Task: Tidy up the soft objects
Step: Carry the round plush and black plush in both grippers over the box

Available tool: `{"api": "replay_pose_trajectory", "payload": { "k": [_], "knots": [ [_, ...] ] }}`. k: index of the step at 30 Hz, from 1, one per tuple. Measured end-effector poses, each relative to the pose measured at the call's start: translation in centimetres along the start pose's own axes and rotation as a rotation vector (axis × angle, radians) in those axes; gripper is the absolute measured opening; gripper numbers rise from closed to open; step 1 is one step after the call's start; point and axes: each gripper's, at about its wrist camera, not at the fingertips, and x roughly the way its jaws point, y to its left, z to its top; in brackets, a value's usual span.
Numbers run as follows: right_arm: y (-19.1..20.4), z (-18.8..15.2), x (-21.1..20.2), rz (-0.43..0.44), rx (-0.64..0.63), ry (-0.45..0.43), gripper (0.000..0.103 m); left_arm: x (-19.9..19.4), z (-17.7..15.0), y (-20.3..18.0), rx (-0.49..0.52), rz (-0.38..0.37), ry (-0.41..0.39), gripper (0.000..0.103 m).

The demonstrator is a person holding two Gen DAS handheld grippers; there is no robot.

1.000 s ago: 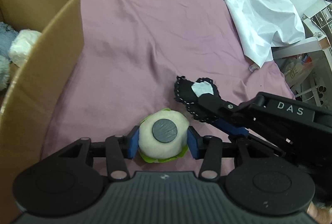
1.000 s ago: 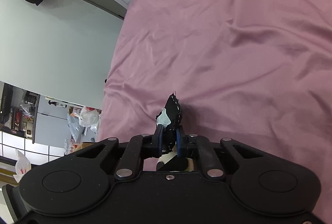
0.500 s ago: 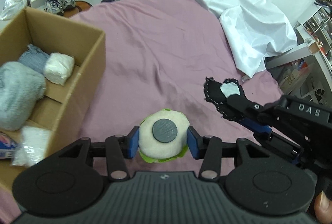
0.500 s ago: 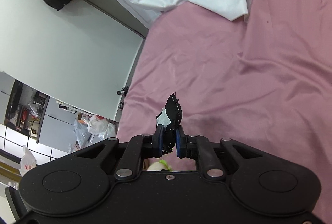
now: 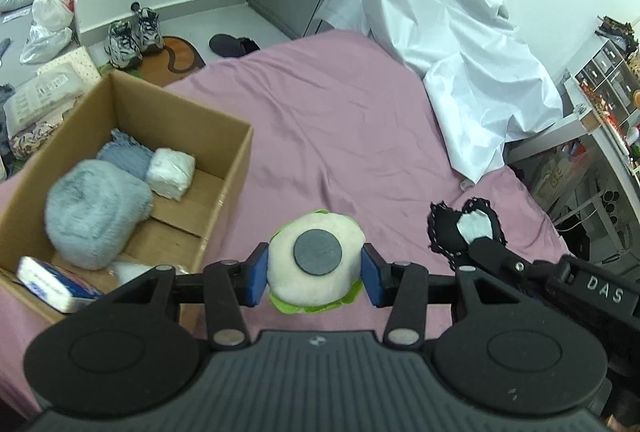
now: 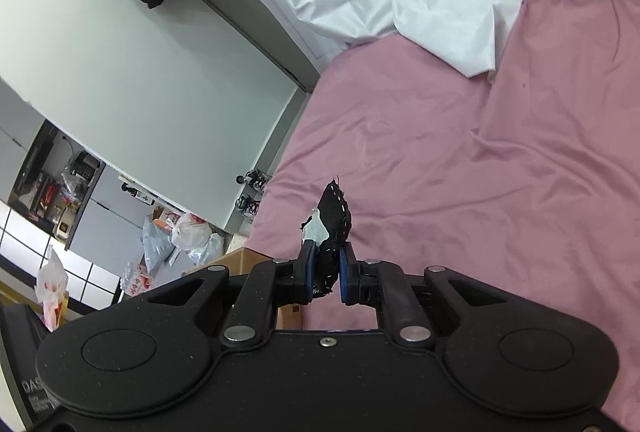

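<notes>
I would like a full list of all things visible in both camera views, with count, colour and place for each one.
Round plush toy: 1, cream with grey disc and green edge, held in left gripper.
Black felt piece: 1, black with white stitches and white patch, held in right gripper.
Cardboard box: 1, brown, on bed at left.
Fluffy plush: 1, pale blue-grey, inside box.
White bundle: 1, white, inside box.
Blue knit item: 1, blue, inside box.
Packet: 1, white and blue, box front.
Bed sheet: 1, pink.
White cover: 1, white, far side of bed.
Sneakers: 1 pair, grey, floor.
Plastic bags: several, white, floor.
Left gripper: 1, black, blue pads.
Right gripper: 1, black, blue pads.
</notes>
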Motion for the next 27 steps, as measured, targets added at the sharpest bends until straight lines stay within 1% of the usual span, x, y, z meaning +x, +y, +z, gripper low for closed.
{"api": "replay_pose_trajectory", "payload": {
  "k": [8, 13, 21, 27],
  "knots": [
    [3.3, -0.7, -2.3, 0.016, -0.120, -0.038, 0.012, -3.8, 1.6, 1.6, -0.005, 0.006, -0.060, 0.047],
    [4.8, -0.9, -3.2, 0.023, -0.161, -0.059, 0.012, -5.6, 2.1, 2.9, -0.016, 0.014, -0.084, 0.047],
    [6.7, -1.7, -3.0, 0.036, -0.216, -0.049, 0.012, -7.4, 2.6, 5.3, -0.032, 0.038, -0.103, 0.047],
    [8.2, -2.4, -2.5, 0.049, -0.255, -0.031, 0.012, -7.8, 2.9, 7.1, -0.055, 0.050, -0.104, 0.047]
  ]
}}
